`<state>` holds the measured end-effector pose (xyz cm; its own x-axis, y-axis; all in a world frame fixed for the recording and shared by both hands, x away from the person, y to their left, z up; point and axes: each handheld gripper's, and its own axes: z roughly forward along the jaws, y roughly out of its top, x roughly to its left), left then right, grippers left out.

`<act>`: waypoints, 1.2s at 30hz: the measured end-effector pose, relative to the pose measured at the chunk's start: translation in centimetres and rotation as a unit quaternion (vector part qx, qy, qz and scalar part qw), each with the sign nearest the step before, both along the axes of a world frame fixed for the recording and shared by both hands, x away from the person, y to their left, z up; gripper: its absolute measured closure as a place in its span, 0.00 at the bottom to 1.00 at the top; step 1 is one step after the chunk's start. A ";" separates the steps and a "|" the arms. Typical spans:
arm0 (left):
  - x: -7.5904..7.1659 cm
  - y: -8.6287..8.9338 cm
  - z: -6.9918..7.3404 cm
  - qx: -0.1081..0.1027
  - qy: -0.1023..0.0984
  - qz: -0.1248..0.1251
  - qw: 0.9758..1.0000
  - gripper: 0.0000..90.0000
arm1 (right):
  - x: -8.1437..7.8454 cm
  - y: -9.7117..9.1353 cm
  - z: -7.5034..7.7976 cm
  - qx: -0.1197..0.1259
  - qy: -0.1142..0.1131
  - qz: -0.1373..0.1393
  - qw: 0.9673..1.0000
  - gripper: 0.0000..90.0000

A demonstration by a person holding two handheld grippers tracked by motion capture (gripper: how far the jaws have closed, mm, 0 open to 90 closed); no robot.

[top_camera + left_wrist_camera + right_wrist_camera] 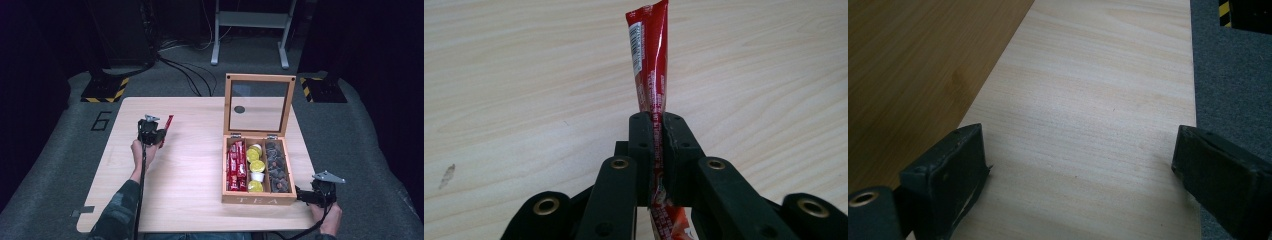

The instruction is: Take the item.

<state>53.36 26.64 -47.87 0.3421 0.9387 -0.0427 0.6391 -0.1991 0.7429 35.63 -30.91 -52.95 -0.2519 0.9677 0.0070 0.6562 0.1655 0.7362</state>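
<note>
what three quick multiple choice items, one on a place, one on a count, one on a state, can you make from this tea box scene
1. Where does the red sachet sit?
A. in the left tongs
B. on the carpet
C. on the box lid

2. How many compartments does the wooden tea box have?
A. two
B. three
C. five

3. How are the right tongs set?
A. shut on a yellow pod
B. shut on nothing
C. open, with nothing between them

Answers:
1 A: the left gripper view shows the two black jaws pressed on the sachet over the table.
2 B: the high view shows two dividers, with red sachets, yellow pods and dark pods each in their own section.
3 C: the right gripper view shows the jaws wide apart with bare tabletop between them, beside the box wall.
</note>
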 end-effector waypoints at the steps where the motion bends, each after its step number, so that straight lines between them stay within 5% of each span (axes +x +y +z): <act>1: 0.1 -0.1 -0.2 0.002 0.002 0.000 1.000 0.93 | 0.0 0.0 0.0 0.000 0.000 0.000 1.000 0.07; 25: 1.3 -1.5 -2.7 0.018 0.041 -0.003 0.999 0.92 | 0.0 -0.1 0.0 -0.006 0.001 0.005 1.000 0.07; 36: 1.4 -1.5 -2.9 0.001 0.041 -0.002 0.999 0.86 | 0.0 -0.1 0.0 -0.006 0.001 0.005 1.000 0.07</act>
<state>54.78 25.14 -50.77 0.3413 0.9373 -0.0700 0.6975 -0.2026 0.6874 35.61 -30.99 -52.95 -0.2613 0.9652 -0.0044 0.6556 0.1809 0.7331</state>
